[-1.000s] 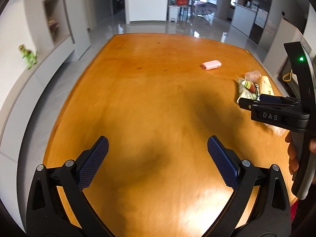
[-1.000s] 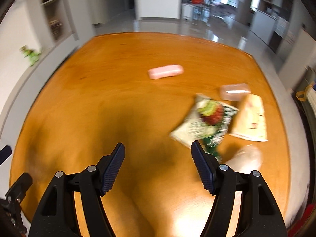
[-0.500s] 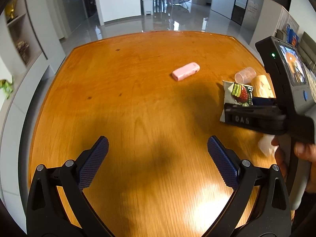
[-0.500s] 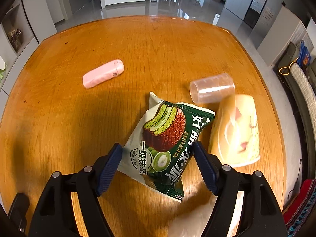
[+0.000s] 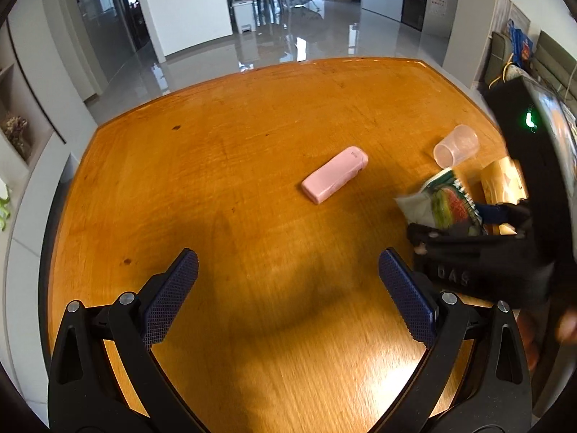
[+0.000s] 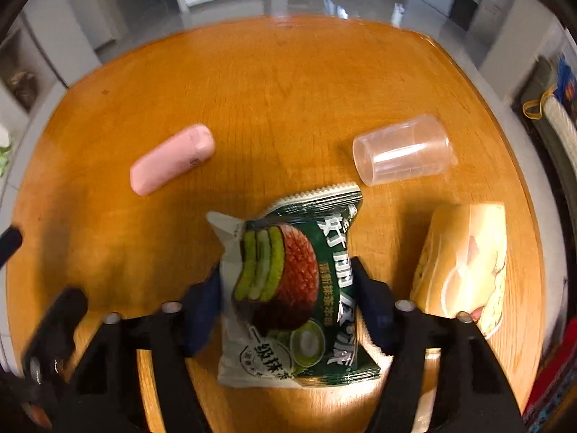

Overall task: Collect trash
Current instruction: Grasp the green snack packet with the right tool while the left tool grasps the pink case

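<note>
Right tool [image 6: 285, 299] dropped over snack packet [image 6: 292, 296] — closing across it, long axis away.

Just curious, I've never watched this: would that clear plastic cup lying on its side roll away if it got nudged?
Probably. The clear plastic cup lies on its round wall on the smooth wooden table, so a nudge would likely roll it, perhaps curving, since it tapers. It looks empty and thin, so likely light and easily squashed.

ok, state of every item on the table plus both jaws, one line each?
green snack packet: between right jaws, crumpling
right gripper: jaws closing on the packet
left gripper: open, nothing between jaws
clear plastic cup: on its side
pink case: lying flat, untouched
yellow packet: flat on table
</note>
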`<control>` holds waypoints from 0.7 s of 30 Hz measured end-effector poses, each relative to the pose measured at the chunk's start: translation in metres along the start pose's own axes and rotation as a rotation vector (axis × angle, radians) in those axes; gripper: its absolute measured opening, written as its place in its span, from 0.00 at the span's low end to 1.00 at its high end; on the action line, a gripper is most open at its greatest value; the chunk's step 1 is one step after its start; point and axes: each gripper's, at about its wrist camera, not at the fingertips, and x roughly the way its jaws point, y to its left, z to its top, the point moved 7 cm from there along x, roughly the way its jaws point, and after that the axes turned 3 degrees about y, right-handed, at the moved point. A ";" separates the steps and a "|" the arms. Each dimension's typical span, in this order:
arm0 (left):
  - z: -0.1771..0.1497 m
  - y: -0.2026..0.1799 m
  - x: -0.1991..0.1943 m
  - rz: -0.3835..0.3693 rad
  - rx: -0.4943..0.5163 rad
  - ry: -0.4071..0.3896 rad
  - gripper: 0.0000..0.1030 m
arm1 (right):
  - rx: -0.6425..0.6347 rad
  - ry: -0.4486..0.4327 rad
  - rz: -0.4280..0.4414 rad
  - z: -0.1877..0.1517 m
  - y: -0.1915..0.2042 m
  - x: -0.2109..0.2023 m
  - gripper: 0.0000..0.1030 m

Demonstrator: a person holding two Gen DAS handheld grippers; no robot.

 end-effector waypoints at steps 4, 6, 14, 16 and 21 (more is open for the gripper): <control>0.012 -0.001 0.015 -0.011 0.025 0.019 0.94 | -0.017 0.010 0.018 -0.016 -0.006 -0.006 0.62; 0.018 -0.003 0.021 -0.019 0.030 0.024 0.94 | -0.028 0.009 0.013 -0.022 -0.007 -0.007 0.62; 0.044 -0.028 0.049 0.008 0.122 0.021 0.79 | -0.045 -0.001 0.003 -0.016 -0.004 -0.006 0.63; 0.047 -0.039 0.052 0.004 0.172 0.012 0.70 | -0.046 -0.003 0.002 -0.017 -0.004 -0.006 0.63; 0.039 -0.050 0.065 0.032 0.240 0.054 0.29 | -0.046 -0.008 0.002 -0.020 -0.002 -0.008 0.63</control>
